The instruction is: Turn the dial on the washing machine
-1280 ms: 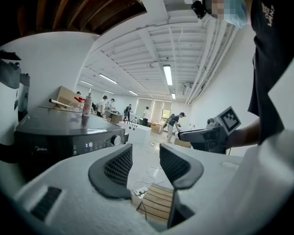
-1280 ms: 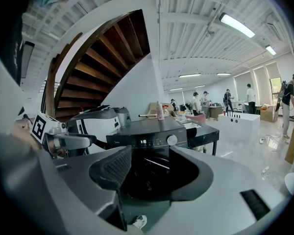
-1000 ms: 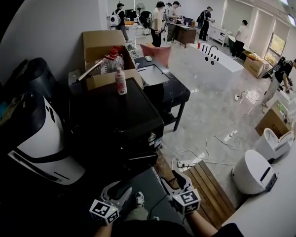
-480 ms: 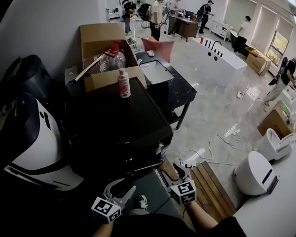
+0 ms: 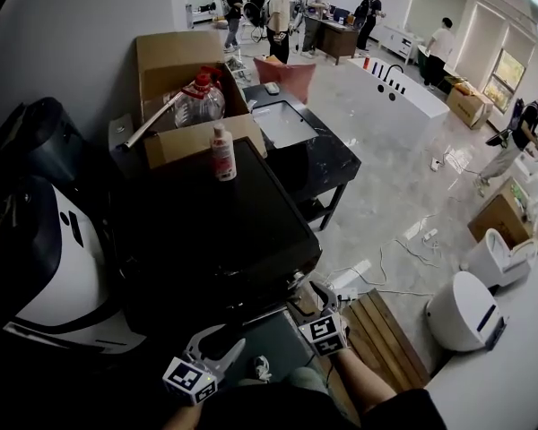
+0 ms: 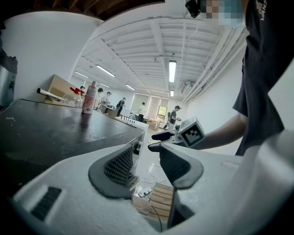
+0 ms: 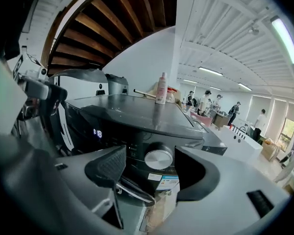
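Observation:
The black washing machine (image 5: 215, 231) fills the middle of the head view. Its round silver dial (image 7: 158, 159) sits on the front panel, beside a small lit display (image 7: 97, 133). My right gripper (image 7: 152, 169) faces that panel; its jaws are opening, with the dial between them and a gap on each side. From above, the right gripper (image 5: 318, 296) is at the machine's front right corner. My left gripper (image 5: 222, 343) hangs lower and to the left, open and empty. In the left gripper view (image 6: 148, 166) the dial (image 6: 137, 148) and the right gripper (image 6: 166, 140) both show.
A pink-and-white bottle (image 5: 221, 153) stands on the machine's top, a cardboard box (image 5: 175, 70) with a big water jug behind it. A white appliance (image 5: 54, 267) stands left, a black sink table (image 5: 296, 141) behind, a wooden pallet (image 5: 377, 325) and white toilets (image 5: 462, 312) right.
My right gripper has moved forward and up to the machine's front corner. The head view has come closer to the machine. The left gripper has hardly moved.

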Motion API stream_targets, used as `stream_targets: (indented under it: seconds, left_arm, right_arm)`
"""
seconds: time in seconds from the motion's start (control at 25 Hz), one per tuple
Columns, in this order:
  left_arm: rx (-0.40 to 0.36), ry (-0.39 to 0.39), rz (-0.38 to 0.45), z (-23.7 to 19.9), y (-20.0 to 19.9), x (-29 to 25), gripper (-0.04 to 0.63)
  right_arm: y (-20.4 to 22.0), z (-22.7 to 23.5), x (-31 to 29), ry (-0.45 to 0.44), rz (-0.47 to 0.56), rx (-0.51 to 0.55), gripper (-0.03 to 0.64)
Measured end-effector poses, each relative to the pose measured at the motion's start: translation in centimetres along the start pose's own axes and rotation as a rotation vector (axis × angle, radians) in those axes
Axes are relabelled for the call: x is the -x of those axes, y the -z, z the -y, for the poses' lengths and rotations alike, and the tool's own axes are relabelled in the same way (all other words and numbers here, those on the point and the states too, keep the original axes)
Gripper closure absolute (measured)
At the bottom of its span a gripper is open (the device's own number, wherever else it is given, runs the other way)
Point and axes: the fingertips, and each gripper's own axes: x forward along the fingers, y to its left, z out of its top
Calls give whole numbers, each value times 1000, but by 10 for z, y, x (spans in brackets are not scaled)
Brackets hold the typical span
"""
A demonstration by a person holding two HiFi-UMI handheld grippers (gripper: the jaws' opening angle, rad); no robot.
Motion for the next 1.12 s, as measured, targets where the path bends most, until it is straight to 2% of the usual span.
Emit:
stream_targets:
  seconds: [0.16,0.32,0.4,0.52,0.84,1.12]
  left_arm:
    - [3,-21,-7,-7,-1,-3,428]
    - [26,-75,-3,-7,-1,-5,428]
    - [37,-102,5,-5,-3,-5,428]
    - [46,-137,7,0,-1,-3,428]
    - [79,-240,9,12,3,16,428]
    - [96,-295,38,24,5,19,428]
  right_arm:
    - [-1,2,-20,-40,-18,66,308]
    - [2,2,-30,-62,-54,173,285]
    - [4,-2,-35,-100,-58,207,282]
    - [12,-7,-44,-146,-77,217,276]
    - [17,-6,-46,-172,-80,230,252]
    - [24,0,-51,-207,-108,175,236]
